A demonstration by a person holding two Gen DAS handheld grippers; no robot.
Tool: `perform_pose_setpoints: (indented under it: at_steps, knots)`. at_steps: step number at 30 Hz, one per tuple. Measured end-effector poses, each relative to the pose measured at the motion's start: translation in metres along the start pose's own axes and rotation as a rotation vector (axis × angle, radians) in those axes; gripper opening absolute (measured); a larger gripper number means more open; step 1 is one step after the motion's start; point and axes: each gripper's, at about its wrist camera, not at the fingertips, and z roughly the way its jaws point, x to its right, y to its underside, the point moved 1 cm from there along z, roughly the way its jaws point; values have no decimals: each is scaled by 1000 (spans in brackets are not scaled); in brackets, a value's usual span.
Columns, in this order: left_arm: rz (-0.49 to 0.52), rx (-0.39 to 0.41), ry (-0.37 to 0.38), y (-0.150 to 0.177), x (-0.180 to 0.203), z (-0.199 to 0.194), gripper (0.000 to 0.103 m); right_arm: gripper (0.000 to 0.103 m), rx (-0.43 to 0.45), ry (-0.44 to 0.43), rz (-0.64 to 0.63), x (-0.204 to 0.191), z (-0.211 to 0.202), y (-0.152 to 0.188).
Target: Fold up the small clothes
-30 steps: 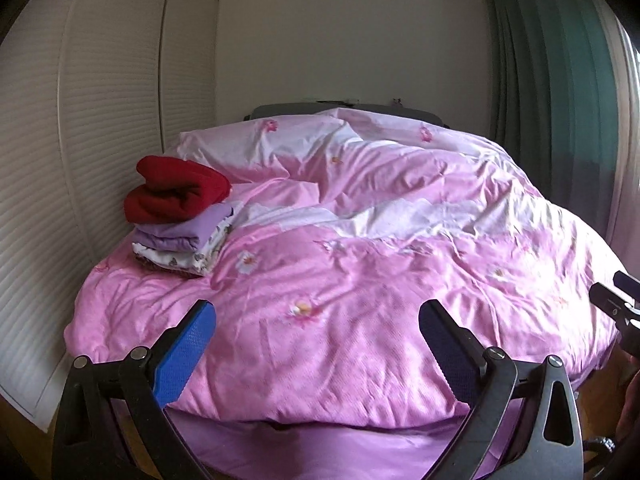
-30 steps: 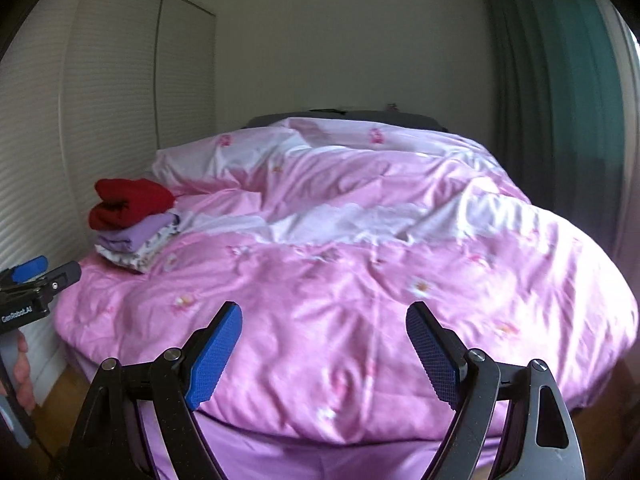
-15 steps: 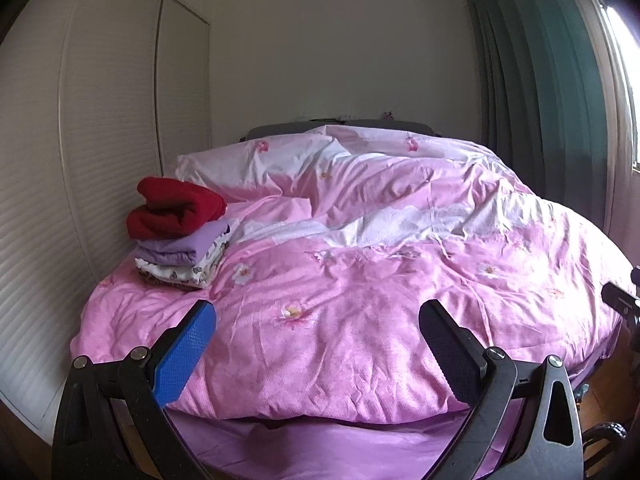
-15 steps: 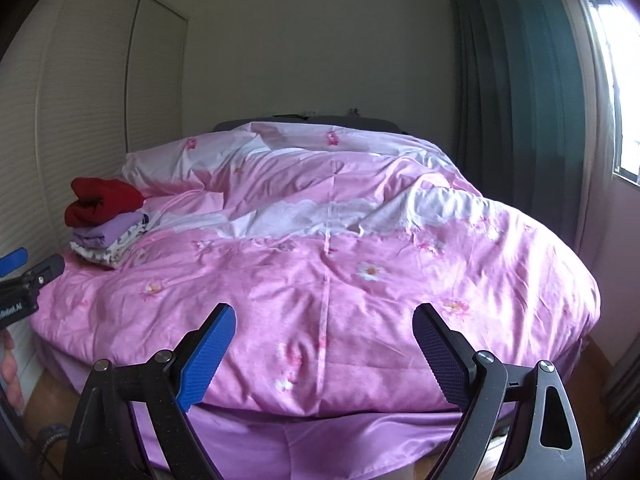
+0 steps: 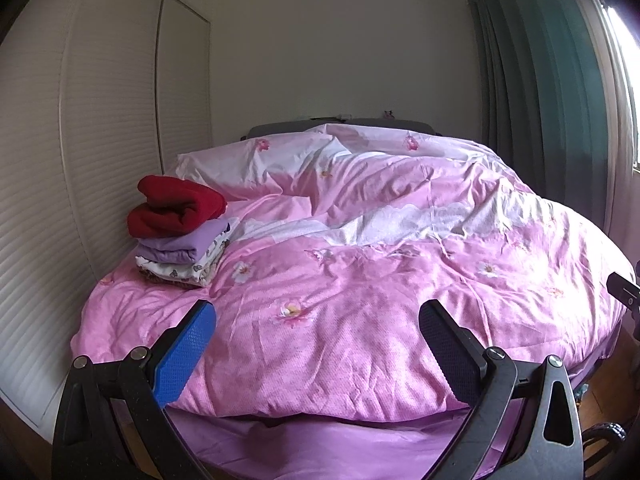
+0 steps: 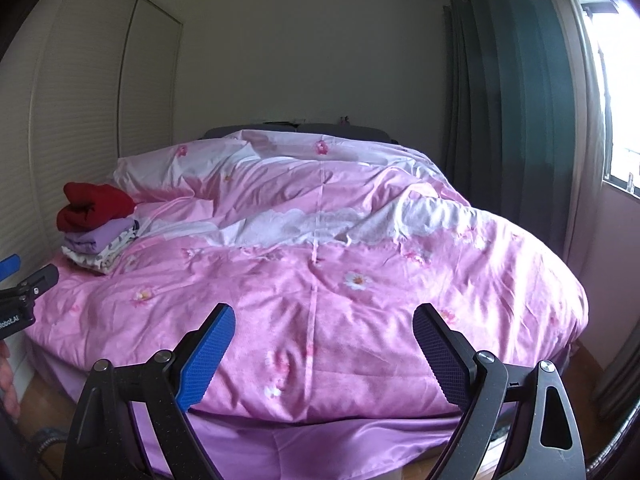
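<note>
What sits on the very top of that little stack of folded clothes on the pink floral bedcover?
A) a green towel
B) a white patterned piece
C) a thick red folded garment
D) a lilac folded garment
C: the thick red folded garment lies uppermost, on the lilac folded garment, with the white patterned piece beneath.

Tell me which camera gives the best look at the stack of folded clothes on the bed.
The left wrist view. There the stack of folded clothes sits larger and nearer the middle, its red, purple and patterned layers distinct. The right wrist view shows the same stack smaller, near the left edge, with less detail.
</note>
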Motion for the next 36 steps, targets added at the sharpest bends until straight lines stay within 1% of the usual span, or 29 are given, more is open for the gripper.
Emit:
perform_pose_setpoints:
  at_steps: [7, 13, 25, 30, 36]
  knots:
    - [-5, -3, 3, 1, 0, 1, 103, 91, -13, -5, 0, 0, -1, -3]
    - [-13, -18, 4, 5, 0, 3, 103, 91, -13, -6, 2, 1, -1, -3]
    - [-13, -20, 12, 7, -1, 3, 103, 91, -13, -4, 2, 1, 1, -3]
    - [-11, -36, 30, 9, 2, 4, 103, 91, -12, -4, 3, 2, 1, -3]
    - [-1, -36, 43, 8, 4, 3, 103, 91, -12, -5, 3, 2, 1, -3]
